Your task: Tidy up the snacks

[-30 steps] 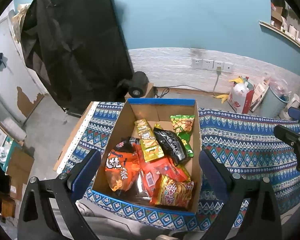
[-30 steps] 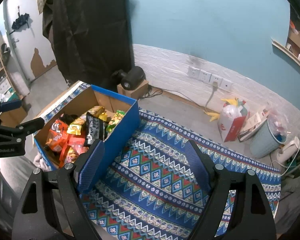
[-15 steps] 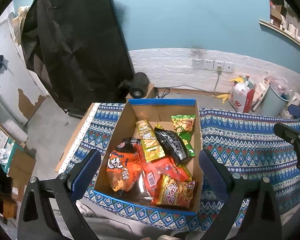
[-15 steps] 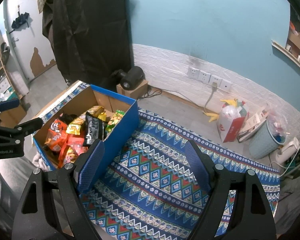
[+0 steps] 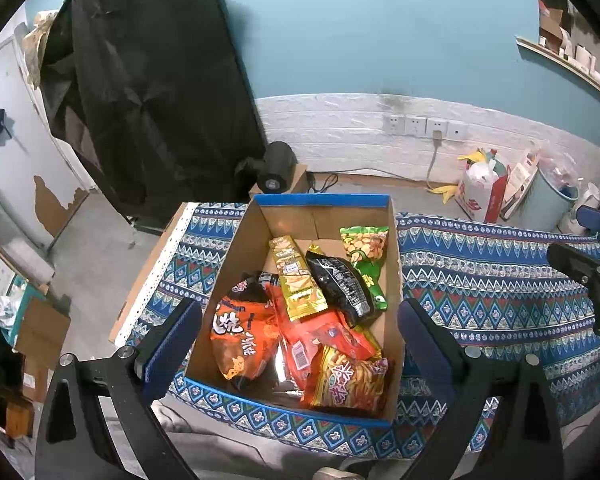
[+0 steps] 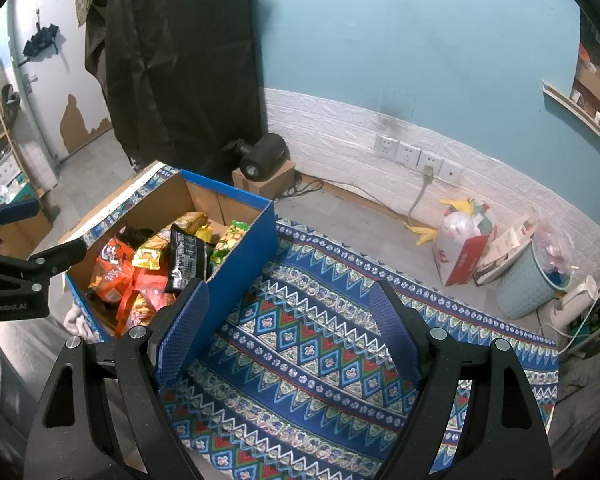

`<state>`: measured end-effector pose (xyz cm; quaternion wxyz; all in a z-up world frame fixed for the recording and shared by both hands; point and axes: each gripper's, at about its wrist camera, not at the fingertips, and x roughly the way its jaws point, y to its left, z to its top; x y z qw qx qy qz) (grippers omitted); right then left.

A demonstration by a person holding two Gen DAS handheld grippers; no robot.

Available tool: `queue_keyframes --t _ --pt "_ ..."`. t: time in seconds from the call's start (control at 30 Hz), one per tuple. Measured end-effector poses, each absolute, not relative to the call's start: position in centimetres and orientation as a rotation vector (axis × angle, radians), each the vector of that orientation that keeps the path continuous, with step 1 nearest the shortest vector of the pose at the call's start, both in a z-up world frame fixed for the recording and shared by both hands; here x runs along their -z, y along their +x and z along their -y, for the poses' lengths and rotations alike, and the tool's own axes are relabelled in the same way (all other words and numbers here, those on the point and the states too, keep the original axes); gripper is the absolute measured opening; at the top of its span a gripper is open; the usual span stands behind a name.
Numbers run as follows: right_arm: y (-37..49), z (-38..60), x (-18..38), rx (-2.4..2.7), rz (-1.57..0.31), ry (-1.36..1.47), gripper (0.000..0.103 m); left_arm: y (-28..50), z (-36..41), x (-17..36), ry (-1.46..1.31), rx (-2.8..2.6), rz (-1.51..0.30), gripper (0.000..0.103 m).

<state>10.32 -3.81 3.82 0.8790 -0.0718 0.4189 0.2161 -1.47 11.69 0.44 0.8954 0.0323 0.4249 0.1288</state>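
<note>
**Snacks heaped in the box, left gripper squarely over them**

The cardboard box (image 5: 314, 216) sits on the patterned cloth (image 5: 480, 280) with its long axis running from 6 to 12 o'clock in the left wrist view. Every snack packet in view lies inside it: an orange bag (image 5: 242, 336) at 7 o'clock, a gold packet (image 5: 298, 280) and a black packet (image 5: 340, 280) mid-box, a green packet (image 5: 366, 252) against the 2 o'clock wall, a fries bag (image 5: 346, 380) nearest. The left gripper (image 5: 300, 344) hangs above the near end, jaws spread wide, straddling the box and holding nothing. The right gripper (image 6: 288, 320) is likewise wide open and empty, over bare cloth, with the box off at its 10 o'clock. So the left is the nearer. Packets overlap loosely; this fits sorting under way or a finished gathering
</note>
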Motion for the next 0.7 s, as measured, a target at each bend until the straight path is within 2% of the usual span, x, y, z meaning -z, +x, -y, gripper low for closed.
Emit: queue_keyframes --t 0.7 --pt "10.18 4.12 -3.81 -0.455 -0.875 -0.152 0.082 -1.63 -11.67 -0.46 0.049 -0.255 -0.886 0.099"
